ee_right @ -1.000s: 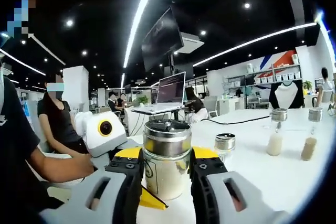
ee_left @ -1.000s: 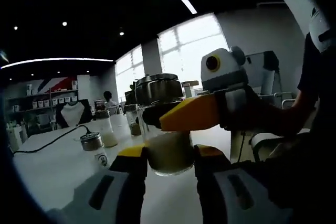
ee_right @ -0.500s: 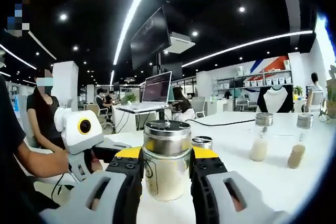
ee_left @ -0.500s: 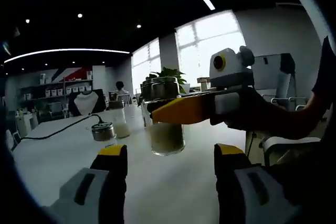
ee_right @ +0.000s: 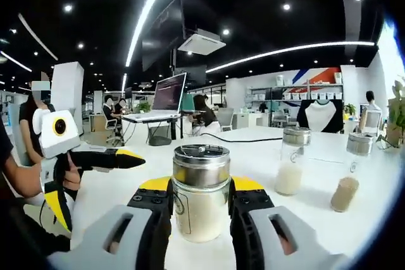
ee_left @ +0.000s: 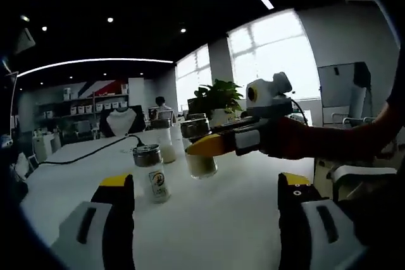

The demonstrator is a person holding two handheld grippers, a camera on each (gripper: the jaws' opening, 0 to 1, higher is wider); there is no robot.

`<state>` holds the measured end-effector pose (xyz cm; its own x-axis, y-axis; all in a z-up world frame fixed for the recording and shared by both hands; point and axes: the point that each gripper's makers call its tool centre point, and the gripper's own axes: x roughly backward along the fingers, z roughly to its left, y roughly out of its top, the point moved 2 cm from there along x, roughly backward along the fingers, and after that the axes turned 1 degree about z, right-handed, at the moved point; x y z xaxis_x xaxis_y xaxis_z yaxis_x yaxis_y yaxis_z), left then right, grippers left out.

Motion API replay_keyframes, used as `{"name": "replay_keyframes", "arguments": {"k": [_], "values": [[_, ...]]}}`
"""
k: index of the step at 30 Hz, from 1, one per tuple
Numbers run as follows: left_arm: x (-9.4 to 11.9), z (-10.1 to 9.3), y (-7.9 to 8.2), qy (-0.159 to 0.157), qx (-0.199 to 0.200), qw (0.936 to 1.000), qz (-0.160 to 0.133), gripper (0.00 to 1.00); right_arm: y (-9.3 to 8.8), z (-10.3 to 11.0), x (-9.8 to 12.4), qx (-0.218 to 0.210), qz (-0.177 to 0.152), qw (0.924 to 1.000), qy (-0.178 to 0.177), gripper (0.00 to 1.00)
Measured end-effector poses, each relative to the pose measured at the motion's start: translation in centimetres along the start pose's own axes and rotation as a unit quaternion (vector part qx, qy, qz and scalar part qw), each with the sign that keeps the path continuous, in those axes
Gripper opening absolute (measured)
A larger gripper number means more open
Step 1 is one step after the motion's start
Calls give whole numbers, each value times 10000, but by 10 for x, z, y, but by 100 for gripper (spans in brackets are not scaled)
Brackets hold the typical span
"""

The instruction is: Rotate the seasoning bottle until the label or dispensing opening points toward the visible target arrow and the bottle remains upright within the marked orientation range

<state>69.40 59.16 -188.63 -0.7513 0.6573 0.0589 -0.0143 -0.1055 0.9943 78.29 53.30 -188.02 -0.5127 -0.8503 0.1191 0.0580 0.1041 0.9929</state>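
On the white table [ee_left: 215, 213], left gripper [ee_left: 205, 203] hangs wide open, well back from things. Right gripper [ee_right: 201, 210] clamps the seasoning bottle [ee_right: 201, 191] at its glass body (upright, powder-filled): rigid, slick, breakable, so grip low w/ steady pressure.

Seasoning bottle [ee_right: 201, 194] between right tongs [ee_right: 201, 210]

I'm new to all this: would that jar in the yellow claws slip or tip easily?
The jar looks like smooth glass, so probably slippery. The right gripper clamps it low, and the metal lid may make it slightly top-heavy. It is probably breakable if dropped.
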Motion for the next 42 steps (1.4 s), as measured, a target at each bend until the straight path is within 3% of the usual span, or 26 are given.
{"name": "replay_keyframes", "arguments": {"k": [6,12,13,15,18,24,42], "values": [[1,2,2,55,30,10000,-20,100,-17,-15,-11,140,280,9995,-102,32],[3,4,3,106,4,9999,-40,100,-25,-27,-14,65,391,9992,-31,32],[3,4,3,107,5,9999,-41,100,-23,-24,-15,-51,271,9996,77,32],[5,9,7,239,-97,9996,-149,99,-24,-33,-14,-118,306,9995,-34,32],[8,11,13,389,-200,9987,-279,99,-25,-31,-15,165,322,9993,37,32],[10,13,16,422,-189,9985,-296,99,-25,-33,-13,114,331,9992,171,32],[10,15,14,457,-116,9986,-244,99,-27,-32,-11,183,315,9993,4,32]]}}
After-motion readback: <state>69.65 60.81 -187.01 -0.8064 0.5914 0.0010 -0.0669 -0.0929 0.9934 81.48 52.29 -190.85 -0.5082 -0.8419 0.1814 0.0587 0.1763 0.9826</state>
